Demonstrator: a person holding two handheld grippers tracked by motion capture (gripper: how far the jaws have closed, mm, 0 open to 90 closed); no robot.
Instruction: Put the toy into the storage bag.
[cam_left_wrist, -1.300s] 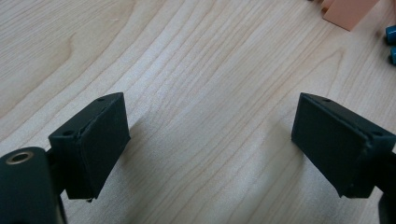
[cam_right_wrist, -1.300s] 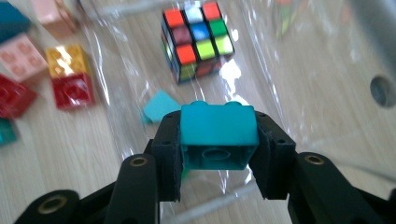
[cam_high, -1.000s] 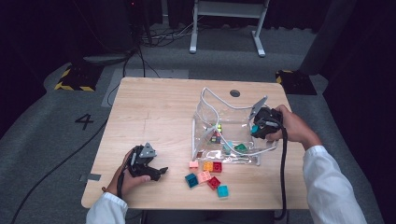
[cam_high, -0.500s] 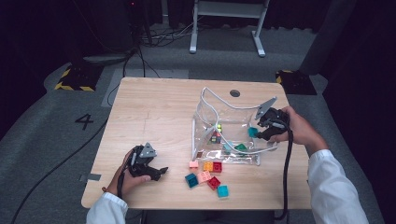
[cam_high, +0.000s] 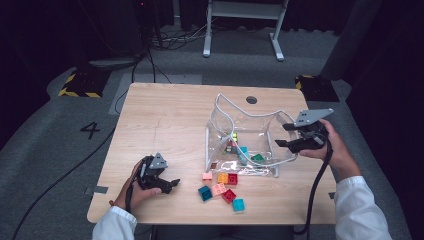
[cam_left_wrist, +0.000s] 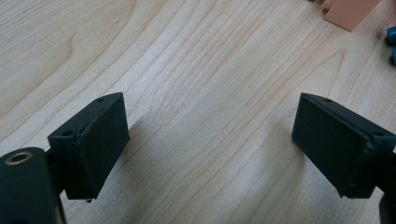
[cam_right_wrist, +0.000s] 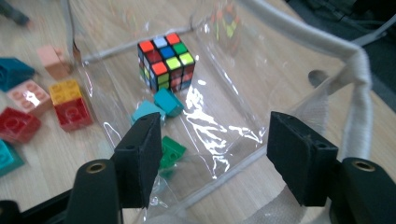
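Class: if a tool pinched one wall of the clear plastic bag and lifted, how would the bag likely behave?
The clear plastic bag would probably flop: its walls look thin and creased. Its corded rim may hold some shape. The puzzle cube would likely slide.

Quick count: one clear bag (cam_high: 220, 131) on the table (cam_high: 165, 125), with one puzzle cube (cam_right_wrist: 166, 60) inside. Also in the bag: two teal bricks (cam_right_wrist: 156, 108) and one green brick (cam_right_wrist: 171, 151), so three bricks in there. Outside, in front of the bag, I count seven loose bricks (cam_high: 220, 186): two pink, one yellow, two red and two teal. That makes ten bricks total that I can see. Two grippers too, left (cam_high: 172, 184) and right (cam_high: 281, 135).
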